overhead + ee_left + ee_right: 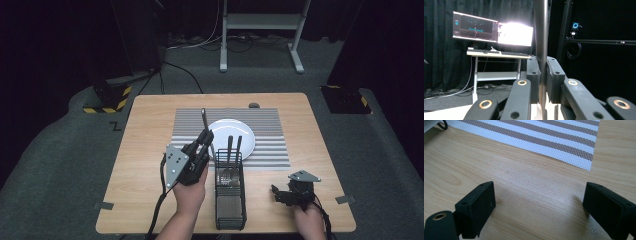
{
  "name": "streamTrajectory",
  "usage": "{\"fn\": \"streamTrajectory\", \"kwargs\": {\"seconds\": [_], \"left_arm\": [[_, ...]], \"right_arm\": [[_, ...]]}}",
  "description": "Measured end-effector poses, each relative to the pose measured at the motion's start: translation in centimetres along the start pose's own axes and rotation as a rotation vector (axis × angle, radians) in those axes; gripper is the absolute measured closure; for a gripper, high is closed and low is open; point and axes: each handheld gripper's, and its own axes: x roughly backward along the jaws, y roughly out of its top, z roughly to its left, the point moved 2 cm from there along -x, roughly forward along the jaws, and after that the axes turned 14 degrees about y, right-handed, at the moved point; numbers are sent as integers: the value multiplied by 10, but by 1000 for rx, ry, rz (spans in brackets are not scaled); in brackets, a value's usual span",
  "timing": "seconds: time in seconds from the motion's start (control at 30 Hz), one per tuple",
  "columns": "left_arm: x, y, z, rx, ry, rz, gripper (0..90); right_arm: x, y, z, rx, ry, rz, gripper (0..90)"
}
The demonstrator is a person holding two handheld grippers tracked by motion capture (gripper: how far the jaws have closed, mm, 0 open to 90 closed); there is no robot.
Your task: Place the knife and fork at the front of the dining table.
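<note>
Tabletop first: I've got a light wooden table (145,150) with a striped placemat (270,140) across its far half, and a white plate (235,131) sitting in the middle of that mat, laid out like a place setting. Nearer to me, just in front of the plate, stands a black wire caddy (230,200), long side running toward me; two dark-handled utensils (233,150) stand in its far compartment, handles up and leaning out over the plate's near rim. I read the job as moving cutlery between caddy and setting.

My left gripper (206,136) is raised above the table just left of the caddy, tilted up and away from me, my hand wrapped around its body from below. Its jaws are pressed together on the handle of a dark utensil (541,37), which sticks up past the pads; from above the handle points out over the mat beside the plate. I can't tell which kind of utensil it is, since the working end is hidden.

My right gripper (280,192) rests low at the near right of the table, well apart from the caddy, pointing left. Its jaws are spread wide over bare wood near the mat's corner, holding nothing, so I judge it's waiting.
</note>
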Motion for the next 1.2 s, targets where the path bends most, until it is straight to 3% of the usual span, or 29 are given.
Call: {"fn": "streamTrajectory", "kwargs": {"seconds": [0.57, 1.2], "left_arm": [[3, 6, 27, -30, 62, 2, 819], [1, -17, 61, -63, 132, 73, 821]], "right_arm": [[0, 0, 0, 1, 0, 0, 105], [0, 0, 0, 0, -1, 0, 105]]}}
